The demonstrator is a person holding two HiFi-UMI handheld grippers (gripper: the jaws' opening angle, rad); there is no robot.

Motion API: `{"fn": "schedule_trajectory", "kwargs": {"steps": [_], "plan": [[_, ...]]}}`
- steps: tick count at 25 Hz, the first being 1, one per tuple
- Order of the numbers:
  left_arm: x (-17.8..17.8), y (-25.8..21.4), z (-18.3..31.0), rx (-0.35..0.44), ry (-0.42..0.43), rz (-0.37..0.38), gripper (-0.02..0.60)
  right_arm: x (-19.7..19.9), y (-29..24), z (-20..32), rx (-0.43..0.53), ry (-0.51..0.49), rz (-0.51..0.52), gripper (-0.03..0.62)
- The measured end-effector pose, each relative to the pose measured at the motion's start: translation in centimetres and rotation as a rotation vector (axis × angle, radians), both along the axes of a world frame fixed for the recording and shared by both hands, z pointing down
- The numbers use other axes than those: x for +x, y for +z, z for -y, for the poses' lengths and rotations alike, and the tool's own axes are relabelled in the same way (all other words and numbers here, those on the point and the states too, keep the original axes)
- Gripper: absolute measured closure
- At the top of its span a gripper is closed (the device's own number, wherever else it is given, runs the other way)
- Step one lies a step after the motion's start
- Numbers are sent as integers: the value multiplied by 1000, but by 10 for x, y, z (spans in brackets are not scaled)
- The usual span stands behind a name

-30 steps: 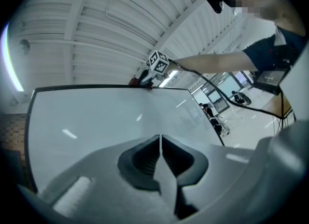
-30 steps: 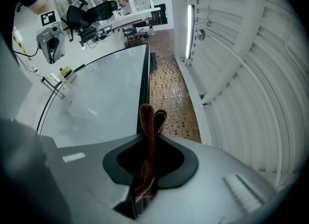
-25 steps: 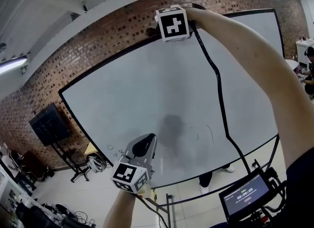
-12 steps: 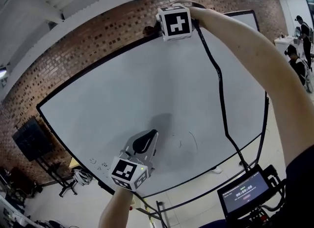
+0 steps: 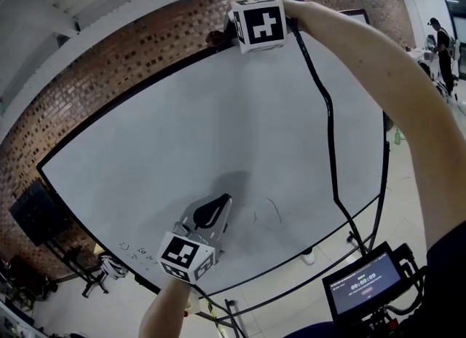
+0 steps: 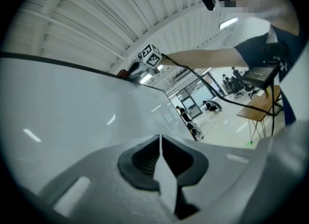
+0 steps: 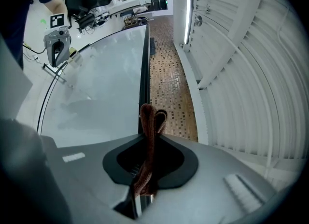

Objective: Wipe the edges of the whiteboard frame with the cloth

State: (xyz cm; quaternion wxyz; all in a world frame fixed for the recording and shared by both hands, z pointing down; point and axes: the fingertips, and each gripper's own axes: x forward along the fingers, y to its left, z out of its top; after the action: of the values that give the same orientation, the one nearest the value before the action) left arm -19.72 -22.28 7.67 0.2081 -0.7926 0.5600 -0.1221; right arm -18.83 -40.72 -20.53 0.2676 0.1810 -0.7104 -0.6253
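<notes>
Whiteboard frame [image 5: 384, 165] in the head view: slid leftward across the picture against a second ago, its upper right corner now closer to the right gripper [image 5: 233, 36]. Judged a wiping stroke carried rightward along the frame's top edge, though some of the shift may be head turn. Cloth [image 5: 215, 38] pressed on that top edge, arm stretched up. Shorter run left to the frame's right corner; side and bottom edges seemingly yet to do. Left gripper [image 5: 215, 205] held low inside the frame, nearer its bottom edge, off the frame itself, placed much as before. In the left gripper view: jaws clenched together on nothing, pale board surface [image 6: 58, 107] inside the frame filling the left, right gripper small and high on the frame's top edge. In the right gripper view: jaws grasping the brown cloth, its folded end poking past the tips and lying on the frame's black top strip, brick wall [image 7: 171, 83] just beyond the frame, left gripper far off over the board inside the frame. Same grip, same contact, only the place along the edge changed: steady progress, probably calling for even pressure up to the corner.
</notes>
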Motion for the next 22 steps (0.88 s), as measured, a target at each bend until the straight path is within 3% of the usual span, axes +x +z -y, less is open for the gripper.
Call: {"fn": "schedule_trajectory", "kwargs": {"steps": [4, 11, 22], "plan": [[9, 0, 3, 19, -26, 7, 565, 7, 4, 2, 32, -8, -25, 543], [87, -7, 48, 50, -86, 2, 565, 66, 0, 49, 41, -51, -57, 543], [115, 15, 74, 13, -140, -19, 565, 88, -1, 76, 47, -76, -73, 543]]}}
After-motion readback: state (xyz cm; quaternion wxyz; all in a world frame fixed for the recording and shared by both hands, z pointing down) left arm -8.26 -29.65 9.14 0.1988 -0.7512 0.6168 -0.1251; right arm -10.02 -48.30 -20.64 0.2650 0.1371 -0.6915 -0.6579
